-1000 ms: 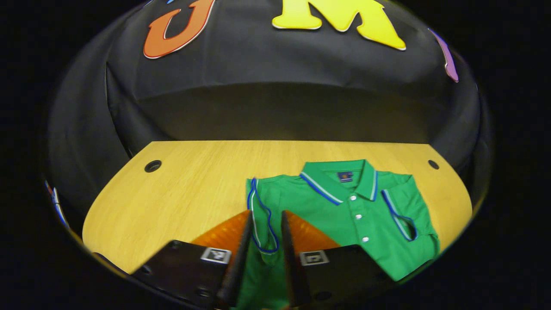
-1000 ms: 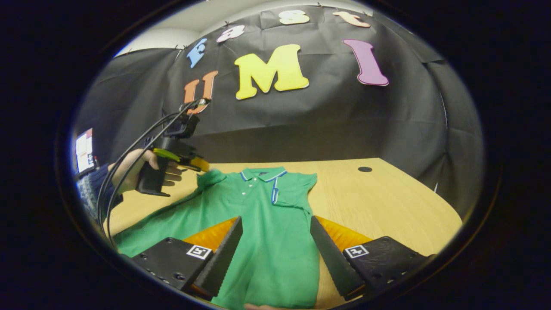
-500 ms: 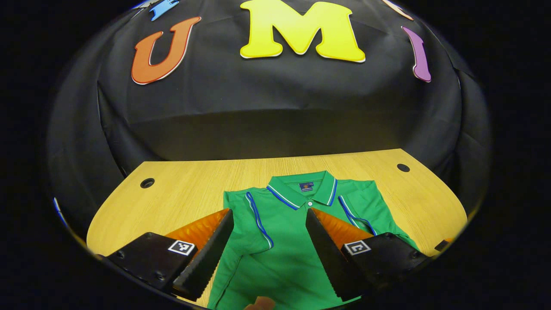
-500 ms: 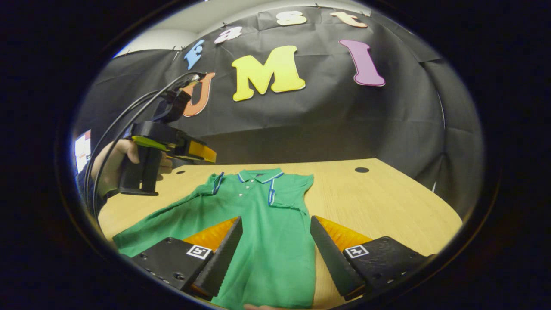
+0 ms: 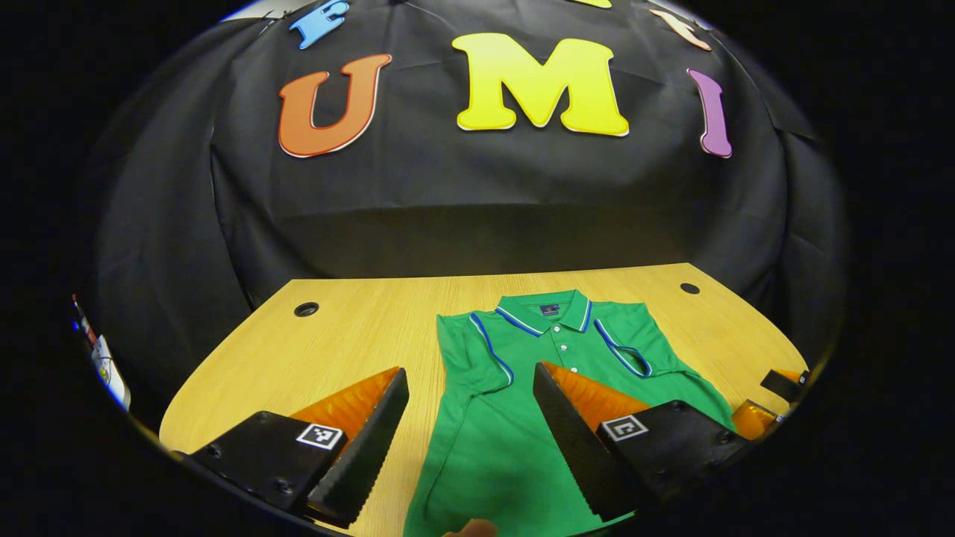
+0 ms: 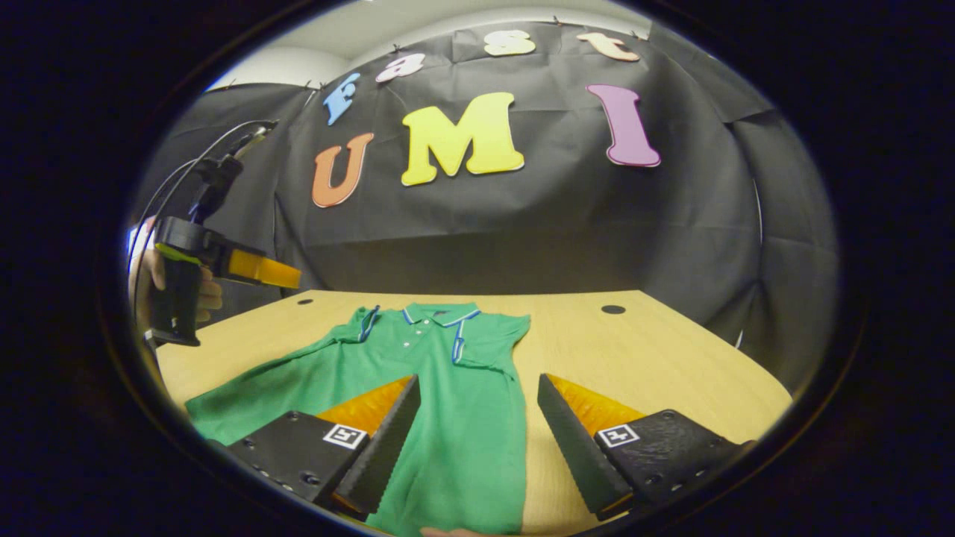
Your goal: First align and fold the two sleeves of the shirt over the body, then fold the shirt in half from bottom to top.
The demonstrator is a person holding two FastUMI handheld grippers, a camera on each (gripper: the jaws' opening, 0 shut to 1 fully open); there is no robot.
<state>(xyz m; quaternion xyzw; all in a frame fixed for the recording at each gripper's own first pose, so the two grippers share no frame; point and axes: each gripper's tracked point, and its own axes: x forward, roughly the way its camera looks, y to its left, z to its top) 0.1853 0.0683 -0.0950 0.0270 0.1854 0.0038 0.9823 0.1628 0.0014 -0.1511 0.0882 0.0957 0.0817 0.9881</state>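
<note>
A green polo shirt (image 5: 522,350) with blue-and-white trim lies face up on the wooden table (image 5: 358,335), collar toward the wall. Its left sleeve (image 5: 477,358) and right sleeve (image 5: 634,350) are both folded in over the chest. My left gripper (image 5: 468,377) is open above the shirt's left side, with nothing between its fingers. In the right gripper view a hand holds the left gripper (image 6: 224,261) raised over the table's left edge. My right gripper (image 6: 478,382) is open, low over the lower body of the shirt (image 6: 440,373). The right gripper's tip (image 5: 776,395) peeks in at the far right.
The table has round cable holes near its back corners (image 5: 306,309) (image 5: 689,288) (image 6: 613,309). Bare wood lies to the right of the shirt (image 6: 642,350). The shirt's lower body spreads out to the left (image 6: 224,403). A fingertip (image 5: 470,528) shows at the bottom edge.
My left gripper opened and let go of the left sleeve, which now lies on the shirt's body, then rose and drew back to the left. The right gripper barely moved.
</note>
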